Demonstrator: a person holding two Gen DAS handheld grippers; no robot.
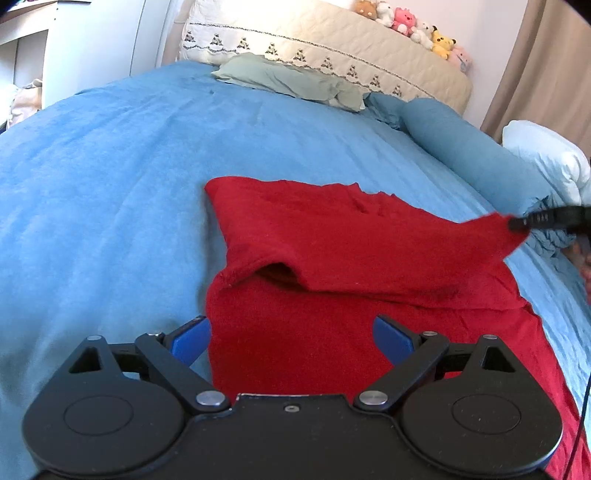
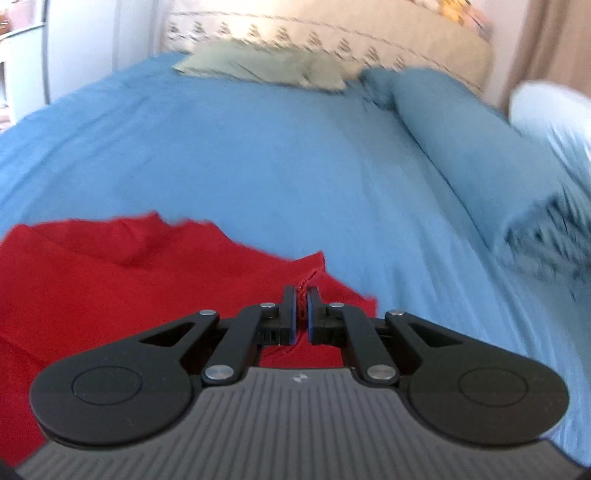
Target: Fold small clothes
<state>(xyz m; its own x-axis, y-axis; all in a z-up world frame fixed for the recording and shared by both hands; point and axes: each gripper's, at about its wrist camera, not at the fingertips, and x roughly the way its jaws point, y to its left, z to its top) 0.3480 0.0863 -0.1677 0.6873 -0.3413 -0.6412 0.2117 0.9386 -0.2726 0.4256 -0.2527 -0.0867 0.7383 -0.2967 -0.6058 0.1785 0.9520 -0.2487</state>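
Note:
A red garment [image 1: 332, 266] lies on the blue bedspread [image 1: 110, 184], partly folded over itself. My left gripper [image 1: 291, 334] is open, its blue-padded fingers spread over the garment's near edge, holding nothing. My right gripper [image 2: 302, 308] is shut on a corner of the red garment [image 2: 110, 295] and lifts it. In the left wrist view the right gripper's fingertips [image 1: 532, 220] show at the right, pinching the raised red corner. The right wrist view is blurred.
A green pillow [image 1: 291, 79] and a blue bolster pillow [image 1: 469, 147] lie at the head of the bed, with a white pillow [image 1: 546, 155] at the right. A beige headboard [image 1: 332, 48] carries plush toys [image 1: 417, 26]. A curtain [image 1: 543, 74] hangs at the right.

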